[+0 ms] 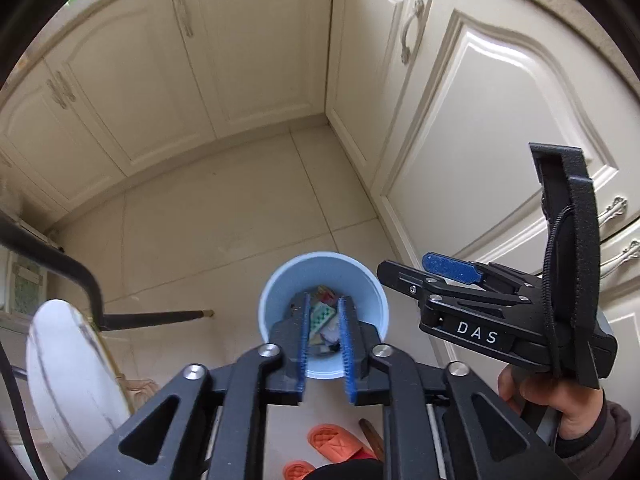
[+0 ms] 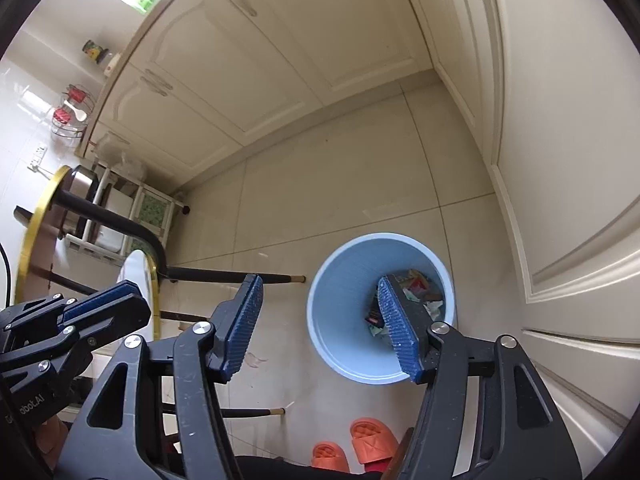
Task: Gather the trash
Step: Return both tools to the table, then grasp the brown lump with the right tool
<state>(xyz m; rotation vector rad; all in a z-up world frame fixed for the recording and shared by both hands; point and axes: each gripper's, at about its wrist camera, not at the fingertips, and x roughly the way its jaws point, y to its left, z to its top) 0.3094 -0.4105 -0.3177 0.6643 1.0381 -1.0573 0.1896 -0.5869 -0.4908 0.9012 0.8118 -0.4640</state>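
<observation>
— Blue bin [image 2: 380, 308] stands on the floor [image 2: 340, 184] beside the cupboards [image 2: 560, 160], trash [image 2: 420, 292] lying inside.
— And the claws?
— Left claw [image 1: 325, 350] above it, slightly parted, empty; right claw [image 2: 320, 328] spread wide, holding nothing.

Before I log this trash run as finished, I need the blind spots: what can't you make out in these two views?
- Trash in the blue bin: left wrist view, the left gripper fingers cover most of it; pieces too small to identify.
- Same trash, right wrist view: partly behind a right gripper finger.
- Orange slippers: partly hidden behind the gripper bodies, both views.
- Round table: only its underside and edge show.
</observation>
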